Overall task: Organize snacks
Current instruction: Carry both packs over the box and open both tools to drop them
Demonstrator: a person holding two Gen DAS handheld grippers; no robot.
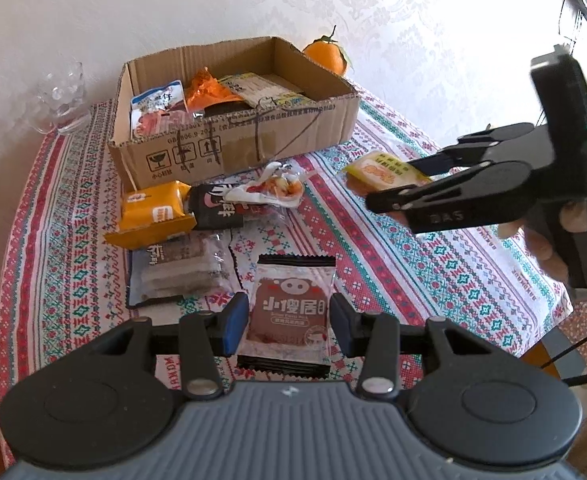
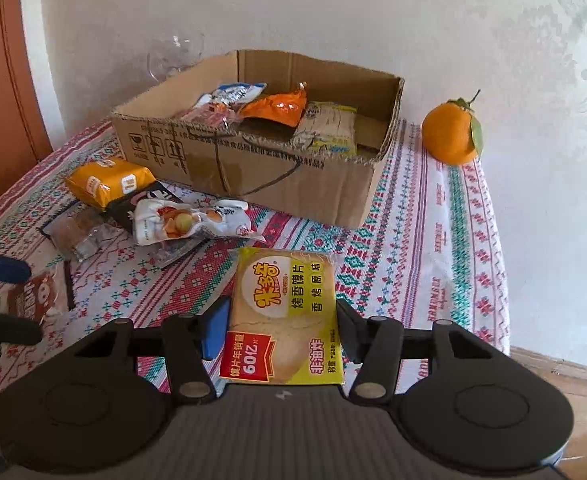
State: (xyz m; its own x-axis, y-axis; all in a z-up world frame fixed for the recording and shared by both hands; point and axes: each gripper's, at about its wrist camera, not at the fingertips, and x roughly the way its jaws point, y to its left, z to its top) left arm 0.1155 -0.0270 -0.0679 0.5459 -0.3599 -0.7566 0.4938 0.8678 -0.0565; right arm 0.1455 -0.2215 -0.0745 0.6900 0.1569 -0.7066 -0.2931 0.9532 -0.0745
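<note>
A cardboard box [image 1: 253, 148] at the table's back holds several snack packs; it also shows in the right wrist view [image 2: 277, 184]. My left gripper [image 1: 288, 322] is closed on a brown pig-print snack pack [image 1: 289, 312] near the table's front. My right gripper [image 2: 281, 328] is closed on a yellow chip pack [image 2: 285, 320], held above the table; both show in the left wrist view, the right gripper [image 1: 389, 192] and the yellow pack [image 1: 381, 172]. Loose packs lie before the box: an orange pack [image 1: 153, 216], a black pack [image 1: 217, 208], a white pack [image 1: 269, 188] and a clear pack [image 1: 181, 272].
An orange fruit [image 2: 453, 132] sits right of the box by the wall. A clear glass [image 1: 59, 96] stands left of the box. The patterned tablecloth [image 1: 433, 264] ends at the right, with floor beyond.
</note>
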